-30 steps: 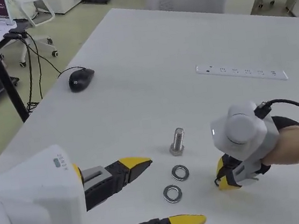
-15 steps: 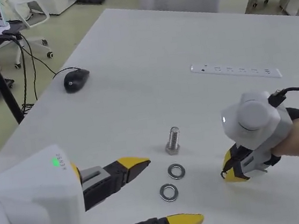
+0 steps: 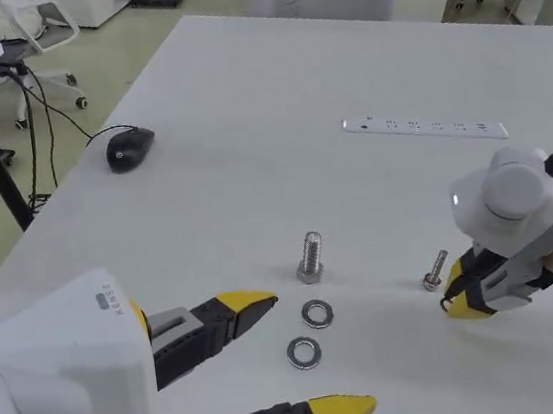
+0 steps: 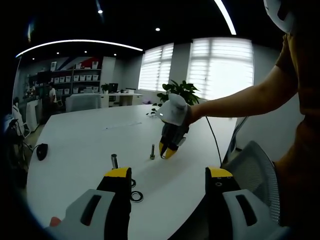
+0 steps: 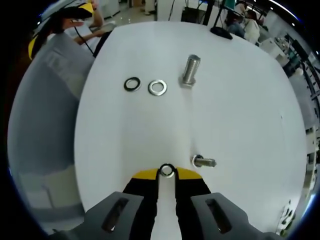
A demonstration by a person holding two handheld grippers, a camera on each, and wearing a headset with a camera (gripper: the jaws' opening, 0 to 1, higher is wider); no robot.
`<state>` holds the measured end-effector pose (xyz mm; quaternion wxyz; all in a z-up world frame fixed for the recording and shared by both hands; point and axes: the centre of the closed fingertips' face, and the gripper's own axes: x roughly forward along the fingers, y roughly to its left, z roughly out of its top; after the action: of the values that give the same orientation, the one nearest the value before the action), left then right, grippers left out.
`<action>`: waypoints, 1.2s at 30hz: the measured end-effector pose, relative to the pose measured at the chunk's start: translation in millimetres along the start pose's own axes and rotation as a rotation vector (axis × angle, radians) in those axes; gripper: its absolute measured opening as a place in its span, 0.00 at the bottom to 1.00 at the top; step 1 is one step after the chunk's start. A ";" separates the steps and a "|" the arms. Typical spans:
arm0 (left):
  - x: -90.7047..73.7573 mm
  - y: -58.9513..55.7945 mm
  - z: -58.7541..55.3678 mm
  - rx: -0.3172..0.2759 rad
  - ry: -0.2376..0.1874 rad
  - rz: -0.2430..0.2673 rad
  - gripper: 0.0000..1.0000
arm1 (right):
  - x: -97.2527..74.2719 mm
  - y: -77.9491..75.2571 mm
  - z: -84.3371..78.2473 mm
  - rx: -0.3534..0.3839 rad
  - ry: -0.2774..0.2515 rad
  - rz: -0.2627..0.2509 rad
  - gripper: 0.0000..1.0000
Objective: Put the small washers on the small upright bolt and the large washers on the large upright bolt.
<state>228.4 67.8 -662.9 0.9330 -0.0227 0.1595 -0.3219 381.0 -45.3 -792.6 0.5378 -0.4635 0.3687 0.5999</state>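
— Your left gripper [image 4: 168,172] has its jaws wide with nothing between them, low over the surface [image 3: 250,150] near the two large washers [image 3: 317,313], which lie flat side by side.
— And your right gripper [image 5: 167,176] has its jaws narrow, pinching a small washer [image 5: 166,171] just beside the small bolt [image 3: 436,271].
— The large bolt [image 3: 309,257] stands upright just beyond the large washers, apart from the small bolt.
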 end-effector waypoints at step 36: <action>5.1 1.0 3.3 0.001 0.006 -0.014 0.59 | -29.4 -41.5 24.2 -0.041 0.007 -0.071 0.12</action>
<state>233.8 65.4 -661.4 0.9302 -0.0223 0.1619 -0.3288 417.9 -25.2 -755.1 0.5478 -0.4893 0.3414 0.5865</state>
